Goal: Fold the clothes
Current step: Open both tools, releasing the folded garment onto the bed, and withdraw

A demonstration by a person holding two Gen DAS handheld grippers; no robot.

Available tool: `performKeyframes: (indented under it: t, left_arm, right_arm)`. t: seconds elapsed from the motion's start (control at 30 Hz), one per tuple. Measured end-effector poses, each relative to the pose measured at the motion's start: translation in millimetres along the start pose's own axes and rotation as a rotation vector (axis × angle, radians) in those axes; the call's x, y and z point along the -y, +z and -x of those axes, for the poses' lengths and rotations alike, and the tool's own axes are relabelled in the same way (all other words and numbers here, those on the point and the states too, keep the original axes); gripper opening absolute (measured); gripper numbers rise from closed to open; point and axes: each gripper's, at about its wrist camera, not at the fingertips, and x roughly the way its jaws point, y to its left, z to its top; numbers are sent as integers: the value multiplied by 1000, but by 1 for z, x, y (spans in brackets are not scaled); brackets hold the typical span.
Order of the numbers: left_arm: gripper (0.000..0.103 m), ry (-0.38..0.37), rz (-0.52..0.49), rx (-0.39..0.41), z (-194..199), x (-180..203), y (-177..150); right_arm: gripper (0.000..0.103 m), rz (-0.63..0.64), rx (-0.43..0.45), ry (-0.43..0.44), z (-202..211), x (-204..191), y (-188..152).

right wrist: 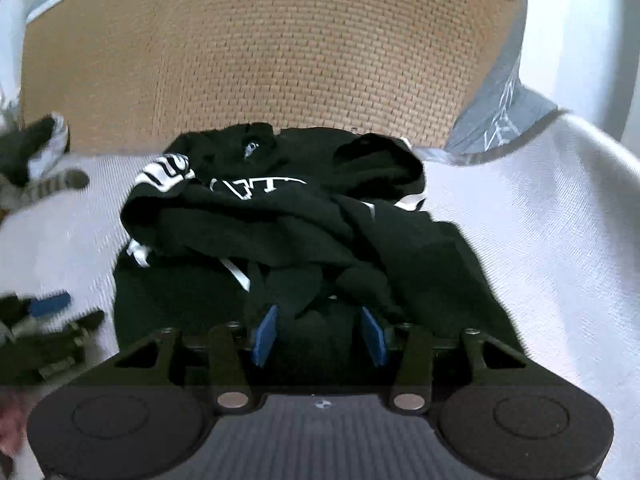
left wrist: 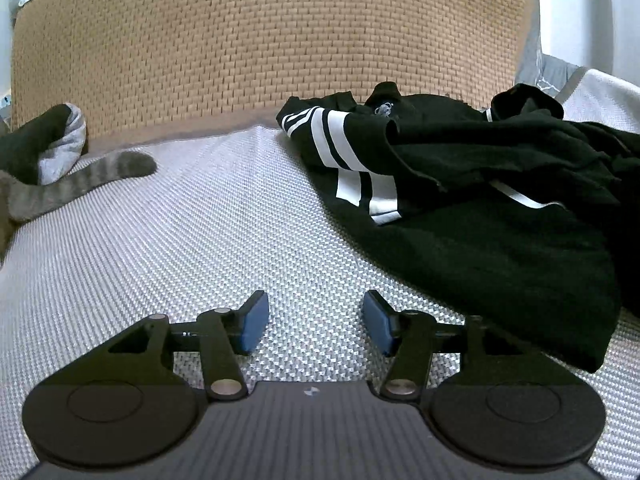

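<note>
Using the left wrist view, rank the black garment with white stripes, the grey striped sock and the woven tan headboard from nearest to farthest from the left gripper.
1. Black garment with white stripes: crumpled on the right, its hem beside the left gripper.
2. Grey striped sock: far left on the white sheet.
3. Woven tan headboard: upright behind everything.

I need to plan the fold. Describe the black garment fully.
The black garment is soft knit cloth with white stripes and white lettering, lying crumpled on the white woven cover before a tan woven panel. The right gripper has bunched black fabric between its blue pads. The left gripper is open over bare cover.
</note>
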Motion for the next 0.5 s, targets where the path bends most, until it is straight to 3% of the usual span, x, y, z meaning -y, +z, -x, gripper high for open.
performKeyframes:
  t: [0.4, 0.5]
  left_arm:
    - [57, -12, 11, 13, 0, -2, -3]
    - [58, -8, 6, 16, 0, -1, -3]
  right_arm:
    - [50, -144, 55, -105, 17, 47, 4]
    - [50, -267, 31, -103, 10, 69, 2]
